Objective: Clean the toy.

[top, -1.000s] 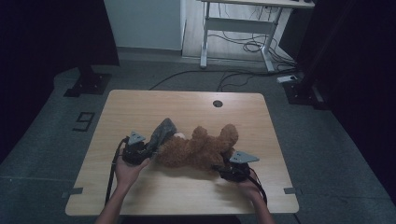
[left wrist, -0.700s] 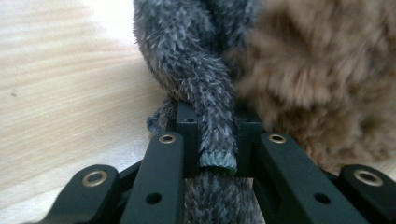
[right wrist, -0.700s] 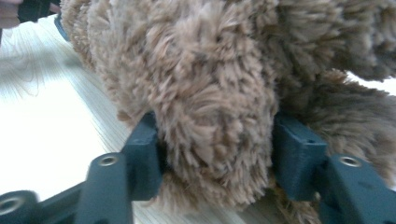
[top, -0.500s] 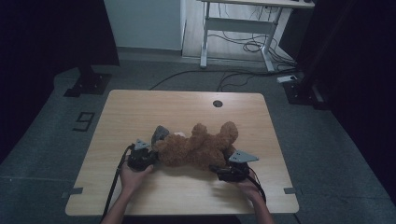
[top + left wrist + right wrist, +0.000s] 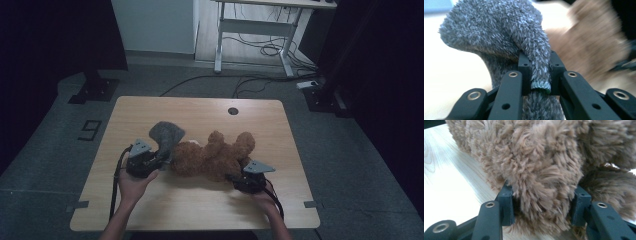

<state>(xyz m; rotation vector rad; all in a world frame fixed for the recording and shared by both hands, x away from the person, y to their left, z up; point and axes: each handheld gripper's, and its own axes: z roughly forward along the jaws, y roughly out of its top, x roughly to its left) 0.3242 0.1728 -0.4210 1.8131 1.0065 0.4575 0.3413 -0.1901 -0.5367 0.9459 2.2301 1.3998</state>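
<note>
A brown plush bear [image 5: 215,157] lies on its side on the wooden table [image 5: 150,210], its long axis running across the table from the person's left to right, and serves here as the landmark. At the bear's left end a grey fuzzy sock [image 5: 166,136] rises over the plush; whether it is already partly on a limb cannot be told. The left gripper [image 5: 150,159], just beside the bear's left end, is pressed together on the sock's ribbed cuff, and in the left gripper view the cuff edge [image 5: 539,85] sits pinched between the two black jaws, with the blurred bear [image 5: 589,50] beyond and to the right of the sock [image 5: 499,32]. The right gripper [image 5: 239,179] stands at the near edge of the bear's right end; in the right gripper view its jaws have just been closing around a thick lobe of the bear [image 5: 541,177], whose pile bulges against both of them, so it appears to be pinching the plush. The move to come probably turns on one relation: the sock lies at the bear's left end, in line with the long axis, so the left hand is the nearer one to draw it along, while the right would steady the opposite end.
</note>
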